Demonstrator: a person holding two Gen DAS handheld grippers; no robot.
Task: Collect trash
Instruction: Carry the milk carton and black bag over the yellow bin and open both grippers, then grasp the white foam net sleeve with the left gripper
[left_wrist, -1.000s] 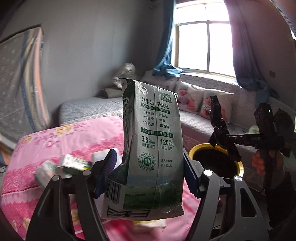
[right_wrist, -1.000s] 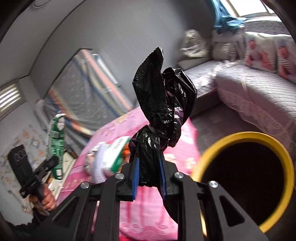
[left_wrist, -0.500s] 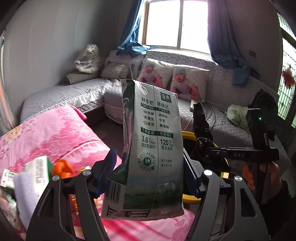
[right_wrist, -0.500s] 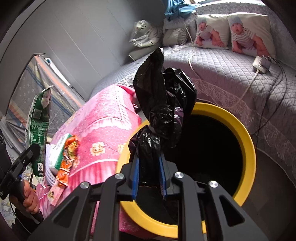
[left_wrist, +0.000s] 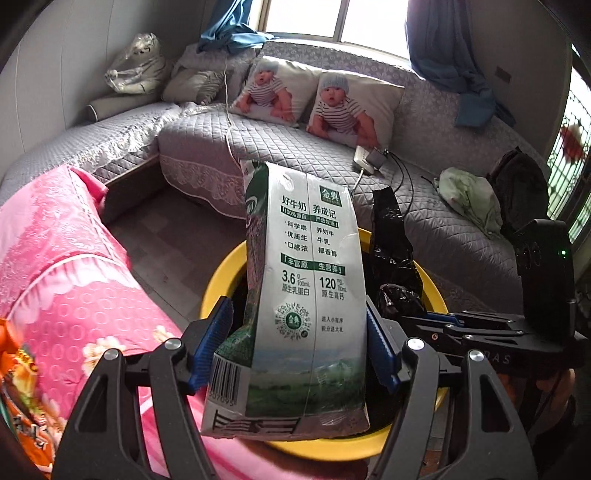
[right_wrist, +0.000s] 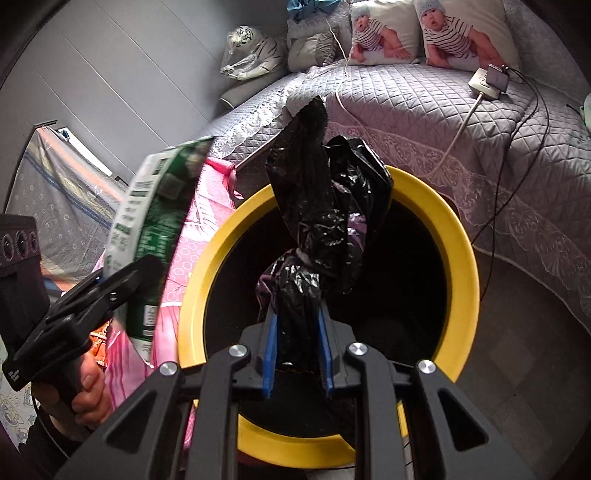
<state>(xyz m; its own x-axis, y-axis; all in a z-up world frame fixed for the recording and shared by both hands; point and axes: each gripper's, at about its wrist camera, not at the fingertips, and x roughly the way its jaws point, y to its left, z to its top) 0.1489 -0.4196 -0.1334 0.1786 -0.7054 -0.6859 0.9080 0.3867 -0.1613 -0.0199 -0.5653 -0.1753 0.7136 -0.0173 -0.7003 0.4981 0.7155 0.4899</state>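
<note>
A white-and-green milk pouch (left_wrist: 310, 295) stands upright, and my left gripper (left_wrist: 297, 343) is shut on its lower half, over the near rim of a yellow-rimmed bin (left_wrist: 221, 280). A crumpled black plastic bag (right_wrist: 325, 221) sits between the blue pads of my right gripper (right_wrist: 298, 350), above the dark mouth of the bin (right_wrist: 461, 258). Those jaws are opening, though the pads still touch the bag's neck. The right wrist view shows the pouch (right_wrist: 159, 221) and left gripper (right_wrist: 110, 288) at the bin's left edge. The left wrist view shows the bag (left_wrist: 391, 251) and right gripper (left_wrist: 424, 315) over the bin.
A pink flowered cloth (left_wrist: 55, 277) covers the surface left of the bin, with an orange wrapper (left_wrist: 22, 387) on it. A grey quilted sofa (left_wrist: 295, 155) wraps behind, carrying printed cushions (left_wrist: 347, 107), a power strip (left_wrist: 369, 158) with cables, and green cloth (left_wrist: 469, 195). A hand (right_wrist: 88, 398) grips the left handle.
Both grippers have swung down over the yellow bin with their loads. The pink surface has slid off to the left. The right pads stand slightly wider around the bag.
</note>
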